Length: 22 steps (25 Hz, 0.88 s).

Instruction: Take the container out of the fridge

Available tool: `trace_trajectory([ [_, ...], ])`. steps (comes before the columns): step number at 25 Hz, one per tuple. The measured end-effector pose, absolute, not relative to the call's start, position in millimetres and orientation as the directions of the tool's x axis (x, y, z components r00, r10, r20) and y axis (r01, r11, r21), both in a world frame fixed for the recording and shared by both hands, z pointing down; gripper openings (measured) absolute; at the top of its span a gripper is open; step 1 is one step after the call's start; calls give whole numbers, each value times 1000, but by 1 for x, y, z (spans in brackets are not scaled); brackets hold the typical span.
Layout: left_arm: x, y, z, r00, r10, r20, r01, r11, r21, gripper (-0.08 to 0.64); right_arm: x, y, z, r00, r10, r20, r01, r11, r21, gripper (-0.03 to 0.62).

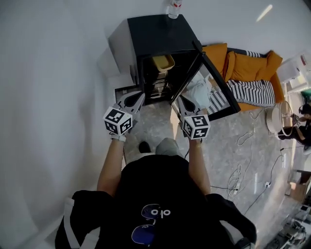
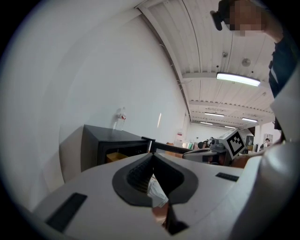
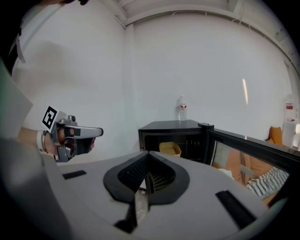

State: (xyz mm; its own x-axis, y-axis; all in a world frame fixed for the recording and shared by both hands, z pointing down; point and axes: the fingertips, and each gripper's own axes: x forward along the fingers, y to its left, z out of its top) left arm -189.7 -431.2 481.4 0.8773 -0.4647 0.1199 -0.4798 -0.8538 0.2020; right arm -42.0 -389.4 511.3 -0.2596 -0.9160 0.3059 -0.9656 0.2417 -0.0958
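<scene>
In front of the open fridge [image 1: 155, 34], the left gripper [image 1: 137, 96] hangs with its jaws together, holding nothing. The tan container [image 1: 163, 62] sits on the top shelf inside, well apart from both tools. The right gripper [image 1: 182, 100] is likewise closed and empty, near the swung-out door [image 1: 216, 85]. I'd say one tool must spread its jaws before reaching in, take the near rim squarely, and draw it out level. The label on the bottle [image 1: 174, 8] on top is too small to read.
</scene>
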Motion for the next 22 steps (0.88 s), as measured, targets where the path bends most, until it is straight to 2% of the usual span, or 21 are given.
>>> trace_trajectory([
  [22,-158,-498,489,889,-439,130,-456,-870,185,7,-22,-461,530,-237,-928,288,-970,207,-131,8],
])
